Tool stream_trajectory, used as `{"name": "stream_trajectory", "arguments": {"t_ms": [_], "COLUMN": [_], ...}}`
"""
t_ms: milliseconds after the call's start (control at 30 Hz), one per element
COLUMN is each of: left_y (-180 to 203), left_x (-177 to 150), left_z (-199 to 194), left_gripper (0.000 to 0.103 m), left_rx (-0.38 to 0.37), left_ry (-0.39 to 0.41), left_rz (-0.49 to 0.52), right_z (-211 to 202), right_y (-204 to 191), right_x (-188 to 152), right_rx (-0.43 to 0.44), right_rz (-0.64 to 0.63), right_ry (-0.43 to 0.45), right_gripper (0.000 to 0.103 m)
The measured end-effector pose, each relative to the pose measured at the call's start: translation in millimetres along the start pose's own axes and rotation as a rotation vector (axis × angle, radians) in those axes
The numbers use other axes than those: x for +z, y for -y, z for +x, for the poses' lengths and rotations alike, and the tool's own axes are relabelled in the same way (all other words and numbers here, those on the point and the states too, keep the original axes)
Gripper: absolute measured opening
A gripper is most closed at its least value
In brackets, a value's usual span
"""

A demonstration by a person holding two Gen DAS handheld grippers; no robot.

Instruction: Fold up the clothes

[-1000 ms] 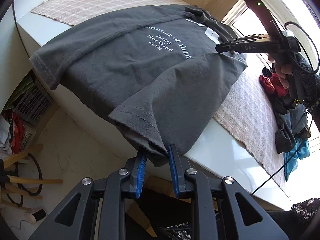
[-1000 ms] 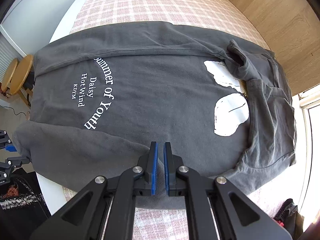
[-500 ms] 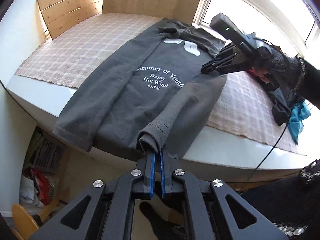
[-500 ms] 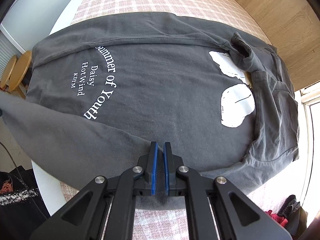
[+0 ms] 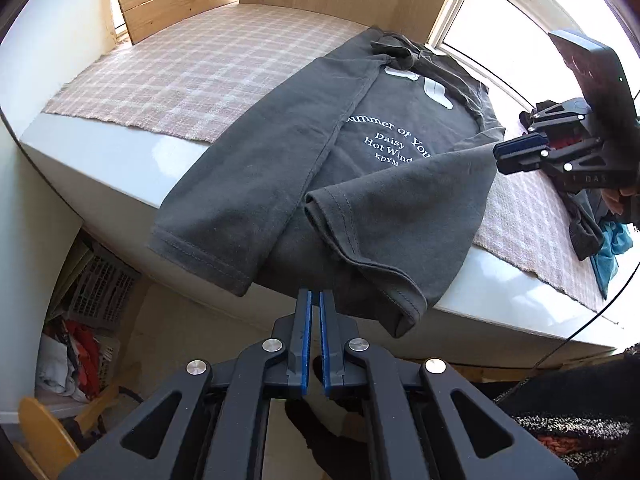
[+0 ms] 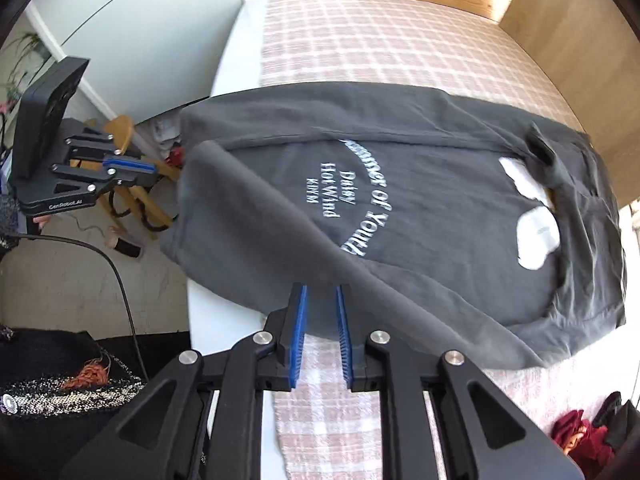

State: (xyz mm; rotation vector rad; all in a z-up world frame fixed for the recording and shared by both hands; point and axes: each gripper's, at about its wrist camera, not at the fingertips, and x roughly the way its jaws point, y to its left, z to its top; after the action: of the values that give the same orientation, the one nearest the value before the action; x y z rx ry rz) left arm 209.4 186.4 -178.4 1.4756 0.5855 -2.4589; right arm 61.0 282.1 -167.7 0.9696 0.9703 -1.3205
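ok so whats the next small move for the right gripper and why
Probably ease the right gripper straight back off the t-shirt: its jaws stand open around the folded-over edge, and the left gripper sits clear of the cloth, so the fold looks laid.

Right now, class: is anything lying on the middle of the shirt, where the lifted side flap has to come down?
Nothing visible. The shirt shows bare fabric and lettering there. The pile of clothes lies apart, on the mat.
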Motion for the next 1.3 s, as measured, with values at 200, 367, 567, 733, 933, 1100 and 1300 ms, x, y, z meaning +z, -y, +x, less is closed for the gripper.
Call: {"name": "stream_trajectory", "arguments": {"t_ms": [200,367,567,733,933,1100,1300], "left_y": [-1.9,-7.3,-10.4,-9.7,-1.1,14.8,39.0], "left_x": [-32.5,-51.9,-71.9,-77.5,-67.4,-60.6,-39.1], "left_z": [-10.8,-23.1,-15.8,6.6,24.5,25.1,21.7], "left_gripper": [0.003,0.003,0.003,0.001,0.001,0.001,0.001], "left_rx": [-0.012,-0.037,-0.065,-0.108,-0.162,-0.218,-0.264], "left_ry": [0.023,0.057,0.069,0.063,0.069,0.091,0.12], "left_rz": [-0.067,-0.133,-0.197,-0.225,-0.198,-0.159,-0.077], "right_z": [27.0,59.6,99.9,84.0,9.4,-31.1,-45.8], "right_y": [-60.0,-82.9,-108.7,-99.3,-71.7,-42.3,-11.6], "right_x": [49.4,86.7,92.1,86.6,59.0,20.7,0.5], "right_rx": [-0.003,0.069,0.083,0.11,0.103,0.074,0.031], "right_rz": [-0.281,-0.481,-0.648,-0.553,-0.337,-0.125,0.068], "right_ry": [-0.036,-0.152,-0.32,-0.287,-0.144,-0.077,-0.031], "right_gripper": [0.029,0.03,0.034,0.004,0.004,0.004,0.004]}}
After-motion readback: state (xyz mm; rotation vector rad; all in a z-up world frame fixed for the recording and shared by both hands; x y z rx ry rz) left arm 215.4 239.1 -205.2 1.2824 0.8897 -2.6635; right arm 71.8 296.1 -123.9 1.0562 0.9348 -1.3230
